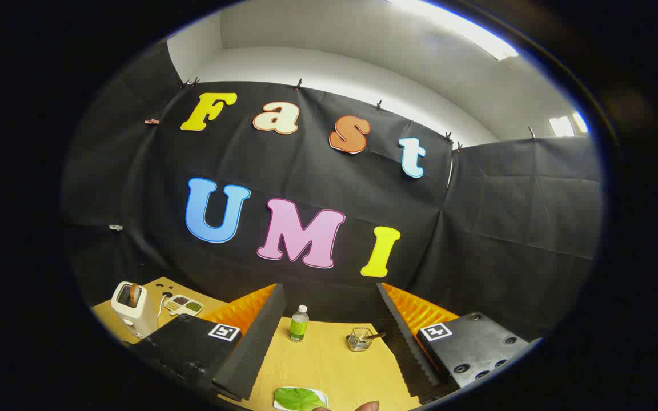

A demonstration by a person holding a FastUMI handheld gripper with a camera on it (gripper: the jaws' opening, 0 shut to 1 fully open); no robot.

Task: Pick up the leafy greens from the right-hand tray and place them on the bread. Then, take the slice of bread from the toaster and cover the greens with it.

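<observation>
My gripper (329, 308) is open, held high above the wooden table (329, 365), its two fingers spread wide with nothing between them. Low between the fingers, close under me, lies a green leaf (299, 398) on a small white tray (322, 394). Off to the left beyond the left finger stands a white toaster (133, 309) with a brown bread slice (134, 293) sticking up from its slot.
A small green-labelled bottle (298, 323) stands ahead between the fingers. To its right is a wire cup (359, 339) with a utensil in it. A white divided dish (184, 305) with seeds and greens lies beside the toaster. A fingertip (368, 406) shows by the tray.
</observation>
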